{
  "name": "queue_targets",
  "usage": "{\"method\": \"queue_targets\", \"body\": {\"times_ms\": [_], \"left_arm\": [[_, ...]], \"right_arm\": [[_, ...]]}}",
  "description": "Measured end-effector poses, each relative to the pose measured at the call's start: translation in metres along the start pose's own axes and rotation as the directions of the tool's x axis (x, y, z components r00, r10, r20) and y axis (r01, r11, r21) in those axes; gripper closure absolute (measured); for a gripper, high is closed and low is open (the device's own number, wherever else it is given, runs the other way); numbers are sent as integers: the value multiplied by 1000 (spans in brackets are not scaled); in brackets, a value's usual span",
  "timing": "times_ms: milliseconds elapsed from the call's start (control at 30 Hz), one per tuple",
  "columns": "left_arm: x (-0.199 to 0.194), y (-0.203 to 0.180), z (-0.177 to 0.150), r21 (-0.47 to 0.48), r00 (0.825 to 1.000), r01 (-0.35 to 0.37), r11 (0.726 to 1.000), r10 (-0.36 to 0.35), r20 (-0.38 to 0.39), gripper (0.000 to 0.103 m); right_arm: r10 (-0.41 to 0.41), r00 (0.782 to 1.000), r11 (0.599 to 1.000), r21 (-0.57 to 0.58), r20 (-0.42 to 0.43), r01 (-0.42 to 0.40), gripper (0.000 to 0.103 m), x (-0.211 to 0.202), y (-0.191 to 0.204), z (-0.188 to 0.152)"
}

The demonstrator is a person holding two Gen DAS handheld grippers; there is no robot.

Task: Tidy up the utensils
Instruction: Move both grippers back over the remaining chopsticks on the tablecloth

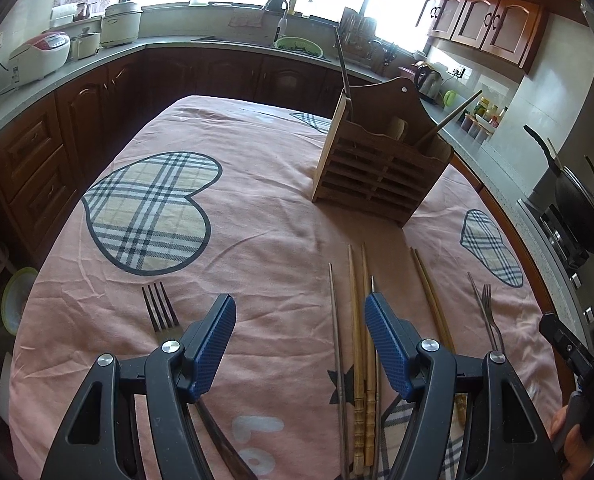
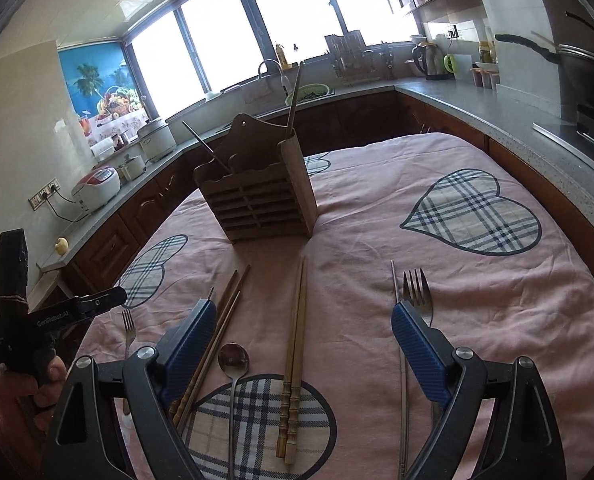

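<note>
Both claws gape, nothing held: left claw (image 1: 301,316), right claw (image 2: 303,322). Chopsticks (image 2: 295,356), spoon (image 2: 233,360), forks (image 2: 416,292) lie near on table (image 2: 477,312); holder (image 2: 257,200) far. Risk: packed chopsticks, flat metal—pinch snags neighbours or slips on cloth.
</note>
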State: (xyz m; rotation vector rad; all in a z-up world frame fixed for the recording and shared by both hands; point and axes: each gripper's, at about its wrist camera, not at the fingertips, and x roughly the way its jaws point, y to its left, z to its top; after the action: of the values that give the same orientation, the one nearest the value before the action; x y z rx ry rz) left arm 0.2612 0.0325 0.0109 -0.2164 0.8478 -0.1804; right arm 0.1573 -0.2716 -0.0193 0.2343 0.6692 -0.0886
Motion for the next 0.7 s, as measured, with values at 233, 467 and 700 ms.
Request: {"method": "queue_targets", "body": {"times_ms": [233,467,700], "left_arm": [[21,-5,3,23,999,-2,1000,3,-42,37],[54,-16,18,54,995,10,999,-5,-102,38],[93,-26,35,85,989,2,996,10,-145,42]], "right_arm": [[-25,999,1000,-6,-27,25,13,12,-3,1],[-32,997,999,-12,-69,31,32,32,-8,10],[-1,990,1000,-15,-138,-1,52,69,-7,22]]}}
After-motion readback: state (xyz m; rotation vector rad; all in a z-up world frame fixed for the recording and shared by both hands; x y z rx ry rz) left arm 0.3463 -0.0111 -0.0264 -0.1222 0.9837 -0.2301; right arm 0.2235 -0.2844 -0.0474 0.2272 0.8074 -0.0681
